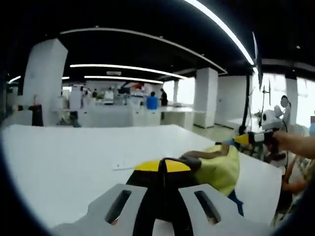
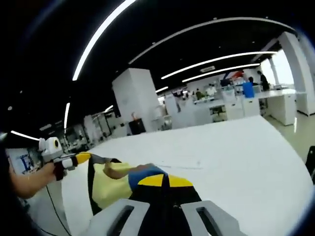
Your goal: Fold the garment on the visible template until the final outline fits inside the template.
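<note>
- One garment (image 1: 221, 169), yellow with dark trim, held above the white table (image 1: 64, 162).
- Two grippers: left gripper (image 1: 163, 167) and right gripper (image 2: 163, 181), each pinching a garment edge.
- Beyond the table: open office, pillars, ceiling light strips.

My left gripper (image 1: 164, 167) covers part of the yellow garment (image 1: 221, 167), and my right gripper (image 2: 160, 181) hides some too. I cannot see any template on the white table (image 2: 236, 157). The far people (image 1: 152, 101) are too small to make out.
</note>
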